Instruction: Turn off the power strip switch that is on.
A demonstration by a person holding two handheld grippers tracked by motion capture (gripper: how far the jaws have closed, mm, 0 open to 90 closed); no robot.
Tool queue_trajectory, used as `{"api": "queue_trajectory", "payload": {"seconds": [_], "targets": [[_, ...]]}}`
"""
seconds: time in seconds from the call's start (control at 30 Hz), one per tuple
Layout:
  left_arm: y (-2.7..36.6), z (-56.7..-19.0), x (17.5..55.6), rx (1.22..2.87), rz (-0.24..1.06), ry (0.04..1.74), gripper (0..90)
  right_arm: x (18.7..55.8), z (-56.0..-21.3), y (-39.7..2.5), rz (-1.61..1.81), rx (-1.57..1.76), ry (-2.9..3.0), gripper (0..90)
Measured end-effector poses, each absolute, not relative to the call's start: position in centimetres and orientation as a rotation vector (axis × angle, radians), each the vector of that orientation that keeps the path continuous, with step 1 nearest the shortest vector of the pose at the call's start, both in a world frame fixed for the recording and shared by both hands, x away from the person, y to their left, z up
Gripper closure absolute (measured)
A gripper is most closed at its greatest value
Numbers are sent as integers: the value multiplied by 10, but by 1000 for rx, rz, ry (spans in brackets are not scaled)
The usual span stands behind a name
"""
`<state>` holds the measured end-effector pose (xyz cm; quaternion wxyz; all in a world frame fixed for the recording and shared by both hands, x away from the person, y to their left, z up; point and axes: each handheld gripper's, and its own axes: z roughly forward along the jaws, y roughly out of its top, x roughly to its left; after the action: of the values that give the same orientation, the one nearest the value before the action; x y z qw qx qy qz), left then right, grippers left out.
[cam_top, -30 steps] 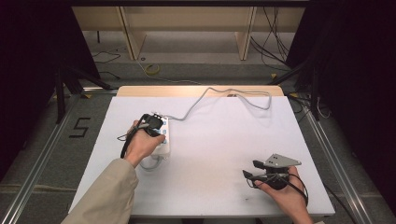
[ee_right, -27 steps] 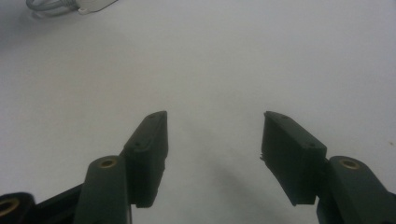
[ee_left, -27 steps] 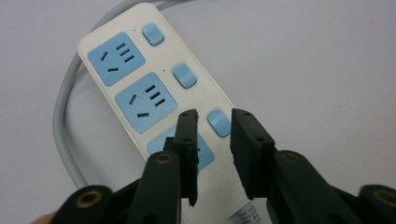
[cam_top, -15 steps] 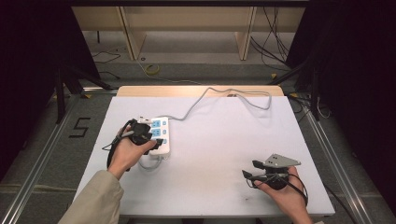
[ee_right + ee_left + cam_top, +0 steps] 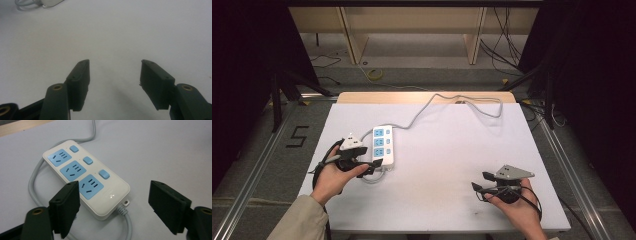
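**Two hand-held claws at a white bench [image 5: 442, 150] bearing a power strip.**

The power strip [image 5: 383, 146], white with three blue sockets and three blue switches, lies flat on the left half of the bench; its grey cable [image 5: 447, 102] runs toward the far edge and loops back near the strip's close end. The left claw [image 5: 373, 165], held in the person's left hand [image 5: 332, 176], sits just beside the strip's near end with its jaws spread wide and nothing between them; in the left gripper view the strip [image 5: 86, 178] lies just beyond the jaws. The right claw [image 5: 478, 188], held in the right hand [image 5: 517, 210], rests well apart over the bare near right of the bench, its jaws likewise wide and empty.
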<state>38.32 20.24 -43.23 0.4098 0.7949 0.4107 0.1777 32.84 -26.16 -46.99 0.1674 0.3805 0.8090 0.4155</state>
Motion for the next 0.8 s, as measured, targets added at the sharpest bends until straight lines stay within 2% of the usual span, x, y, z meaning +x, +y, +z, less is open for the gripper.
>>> {"api": "queue_trajectory", "payload": {"seconds": [0.8], "targets": [[229, -462, 343, 2028, 557, 993, 211, 327, -471, -261, 1188, 1073, 2306, 412]]}}
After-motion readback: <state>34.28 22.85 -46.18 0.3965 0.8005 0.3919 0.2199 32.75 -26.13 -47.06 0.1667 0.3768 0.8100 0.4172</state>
